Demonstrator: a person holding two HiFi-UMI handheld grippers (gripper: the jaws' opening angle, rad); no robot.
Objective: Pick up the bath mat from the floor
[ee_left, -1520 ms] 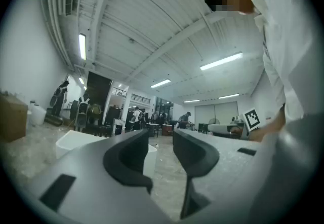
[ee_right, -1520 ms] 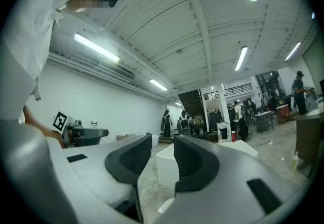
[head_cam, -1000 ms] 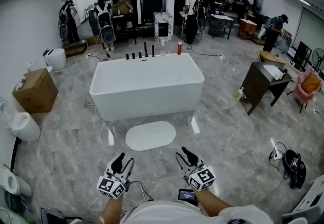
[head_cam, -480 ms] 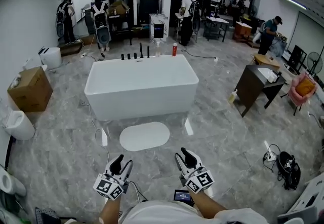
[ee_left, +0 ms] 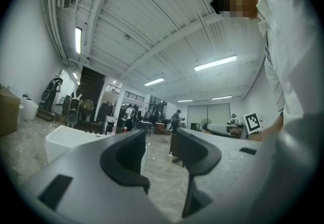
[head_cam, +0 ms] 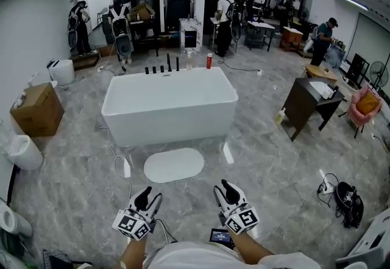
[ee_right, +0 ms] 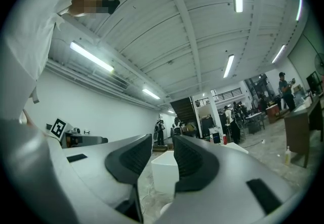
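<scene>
Bath mat [head_cam: 173,165] on marble floor [head_cam: 274,167] beside bathtub [head_cam: 169,105]

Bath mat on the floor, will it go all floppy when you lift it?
Probably floppy: the bath mat lies thin and flat, so lifted by one edge it would likely droop. It looks light for its spread. On the shiny floor it might slide when pushed.
</scene>
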